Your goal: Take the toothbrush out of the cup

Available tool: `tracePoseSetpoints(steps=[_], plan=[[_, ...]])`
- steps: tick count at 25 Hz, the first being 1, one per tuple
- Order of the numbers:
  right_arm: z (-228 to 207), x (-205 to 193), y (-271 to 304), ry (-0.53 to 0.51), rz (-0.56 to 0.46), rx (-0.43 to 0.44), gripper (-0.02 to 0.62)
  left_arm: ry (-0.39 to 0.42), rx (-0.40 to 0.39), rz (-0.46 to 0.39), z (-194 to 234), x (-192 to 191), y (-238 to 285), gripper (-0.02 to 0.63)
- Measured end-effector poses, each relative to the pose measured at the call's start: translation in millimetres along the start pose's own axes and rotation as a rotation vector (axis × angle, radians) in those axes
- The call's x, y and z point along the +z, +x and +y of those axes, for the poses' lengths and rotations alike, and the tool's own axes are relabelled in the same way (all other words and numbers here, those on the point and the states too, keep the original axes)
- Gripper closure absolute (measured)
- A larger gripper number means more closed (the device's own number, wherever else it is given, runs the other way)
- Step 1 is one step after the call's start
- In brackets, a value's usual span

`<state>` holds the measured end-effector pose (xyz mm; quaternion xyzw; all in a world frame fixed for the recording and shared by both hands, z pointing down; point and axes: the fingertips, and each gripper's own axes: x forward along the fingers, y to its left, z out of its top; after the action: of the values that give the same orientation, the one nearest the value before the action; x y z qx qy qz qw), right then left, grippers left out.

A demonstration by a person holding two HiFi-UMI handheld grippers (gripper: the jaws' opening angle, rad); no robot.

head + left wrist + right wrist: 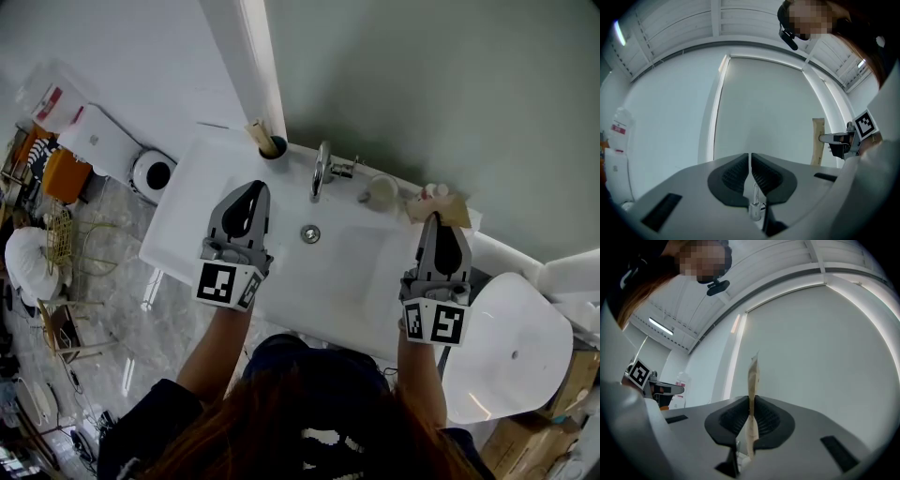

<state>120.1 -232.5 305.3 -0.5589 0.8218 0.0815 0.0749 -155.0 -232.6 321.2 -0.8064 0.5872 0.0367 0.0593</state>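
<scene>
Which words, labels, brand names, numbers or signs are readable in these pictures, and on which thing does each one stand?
No text is readable in any view.
Too blurred to read: the red label on the white container.
Black patterns only, no letters: the square markers on the cubes.
No print visible: the tan wrapper.

Tan packet [457, 212] partly covered by right tongs [434, 217]; contents unclear.

Bright, even light is given throughout. A glowing strip [265, 66] is seen at 12 o'clock in the head view. Both gripper views are curved by fisheye distortion and darkened at the corners.
</scene>
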Motion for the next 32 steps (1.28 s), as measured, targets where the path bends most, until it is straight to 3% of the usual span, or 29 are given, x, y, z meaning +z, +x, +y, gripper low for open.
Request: tracePoseSetpoints(steps=[14, 21, 27, 32], plan=[[-20.8, -15.5, -2.7, 0.051, -0.001, 0.12, 0.548, 0.055, 0.124, 0.0, -18.5, 1.9, -14.9, 0.571], [-21.9, -25.0, -3.9, 0.071, 0.01, 0.148, 0.548, 0.036, 0.158, 0.009, -17.2, -8.8, -19.8, 0.571], [-16.9, -16.6, 0.2, 0.047, -0.001, 0.098, 0.548, 0.003, 0.115, 0.005, -2.1, -17.2, -11.1, 0.571], [16.5, -21.8, 8.8, 0.028, 0.018, 0.016, 0.548, -0.005, 0.031, -0.023, 36.3, -16.8, -1.2, 0.571]])
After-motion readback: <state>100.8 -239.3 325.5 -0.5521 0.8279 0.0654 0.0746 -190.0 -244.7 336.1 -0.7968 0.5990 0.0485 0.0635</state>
